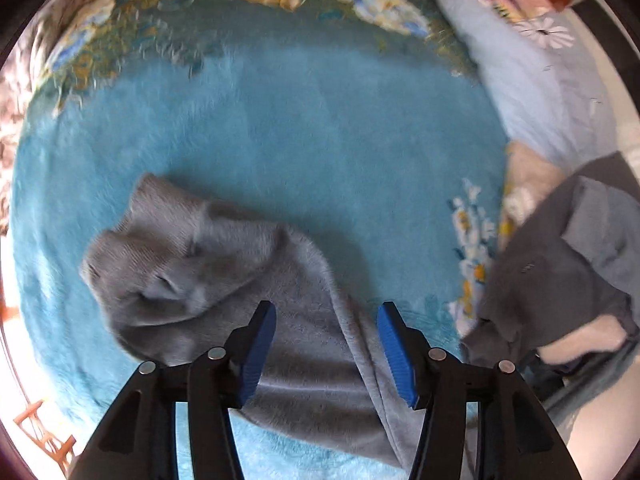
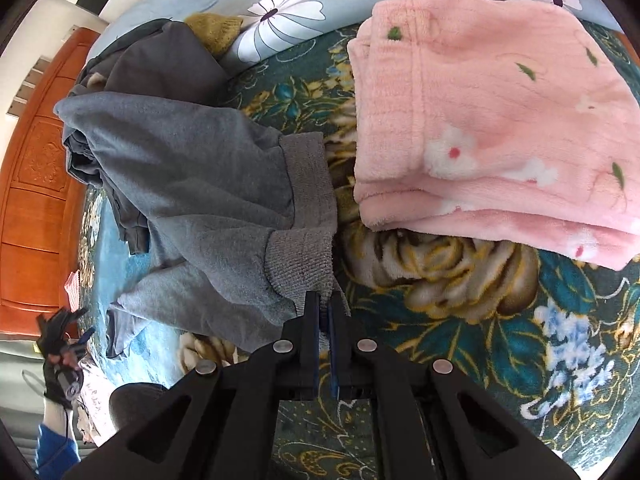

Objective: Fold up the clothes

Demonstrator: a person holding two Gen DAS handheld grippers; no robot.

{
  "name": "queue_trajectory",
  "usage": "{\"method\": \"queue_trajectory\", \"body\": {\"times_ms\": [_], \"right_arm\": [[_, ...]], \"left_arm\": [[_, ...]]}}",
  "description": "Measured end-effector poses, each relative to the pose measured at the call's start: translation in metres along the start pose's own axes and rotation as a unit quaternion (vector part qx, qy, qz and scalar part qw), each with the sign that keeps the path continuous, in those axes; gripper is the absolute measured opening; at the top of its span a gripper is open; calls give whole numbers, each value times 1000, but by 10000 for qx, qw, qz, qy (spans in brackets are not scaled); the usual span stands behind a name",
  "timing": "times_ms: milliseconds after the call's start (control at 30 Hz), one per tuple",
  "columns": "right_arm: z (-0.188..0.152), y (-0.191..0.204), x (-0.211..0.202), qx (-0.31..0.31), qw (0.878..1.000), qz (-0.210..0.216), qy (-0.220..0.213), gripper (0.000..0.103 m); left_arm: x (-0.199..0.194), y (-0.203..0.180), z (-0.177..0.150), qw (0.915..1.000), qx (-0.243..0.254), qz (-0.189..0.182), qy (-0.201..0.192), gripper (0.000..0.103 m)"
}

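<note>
A grey sweatshirt [image 2: 192,168] lies crumpled on a floral blue blanket [image 2: 440,280]. My right gripper [image 2: 326,310] is shut, its tips pinching the edge of the sweatshirt's ribbed hem [image 2: 304,264]. In the left wrist view a grey sleeve [image 1: 192,264] of the same cloth spreads over the plain blue part of the blanket [image 1: 320,140]. My left gripper [image 1: 326,312] hangs open just above the sleeve. The cloth passes under the gap between its blue pads [image 1: 260,352], and nothing is gripped.
A folded pink fleece garment [image 2: 492,120] lies on the blanket to the right. A pale blue daisy-print quilt [image 2: 288,8] runs along the far edge. More dark grey clothes [image 1: 560,280] are heaped at the right. A wooden cabinet [image 2: 36,200] stands to the left.
</note>
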State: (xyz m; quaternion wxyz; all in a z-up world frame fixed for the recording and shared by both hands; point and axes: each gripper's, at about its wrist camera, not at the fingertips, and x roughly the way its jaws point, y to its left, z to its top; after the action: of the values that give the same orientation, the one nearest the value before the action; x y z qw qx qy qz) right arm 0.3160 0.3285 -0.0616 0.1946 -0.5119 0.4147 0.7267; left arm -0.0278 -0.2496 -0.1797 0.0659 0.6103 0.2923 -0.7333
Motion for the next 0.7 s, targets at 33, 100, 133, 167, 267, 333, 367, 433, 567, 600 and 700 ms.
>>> {"method": "queue_trajectory", "body": {"times_ms": [33,100,133,167,267,333,367,433,567,600,700], "right_arm": [[0,0,1,10,10000,-7,18,4],[-1,0,2,35,10000,-35,65,4],[-1,0,3,50,9999,-57,96,4],[-2,1,3,57,9999,-81,120,4],[-2,3,4,53,9997,-158,179,4],[-1,6,4,37,9996,-206,210,4],[-1,7,4,20,9995,-217,210,4],[0,10,3,-24,9995,-235,202,4],[0,9,4,14,9995,-234,218,4],[-1,9,4,36,9995,-232,216,4],[-1,12,-2,-19,9996,-243,142,4]], "left_arm": [[10,0,-1,9999,-125,19,80,57],[25,-2,-2,9993,-325,-10,197,57],[30,-3,-1,9989,-401,-57,235,57],[35,-5,0,9984,-475,-101,273,57],[50,-11,2,9979,-473,109,422,55],[42,-14,3,9987,-368,102,344,49],[39,-16,4,9990,-315,98,305,37],[31,-19,5,9995,-210,91,226,11],[16,-27,8,9999,2,76,70,3],[12,-28,9,10000,55,72,31,3],[-11,-17,4,9997,173,-59,-166,3]]}}
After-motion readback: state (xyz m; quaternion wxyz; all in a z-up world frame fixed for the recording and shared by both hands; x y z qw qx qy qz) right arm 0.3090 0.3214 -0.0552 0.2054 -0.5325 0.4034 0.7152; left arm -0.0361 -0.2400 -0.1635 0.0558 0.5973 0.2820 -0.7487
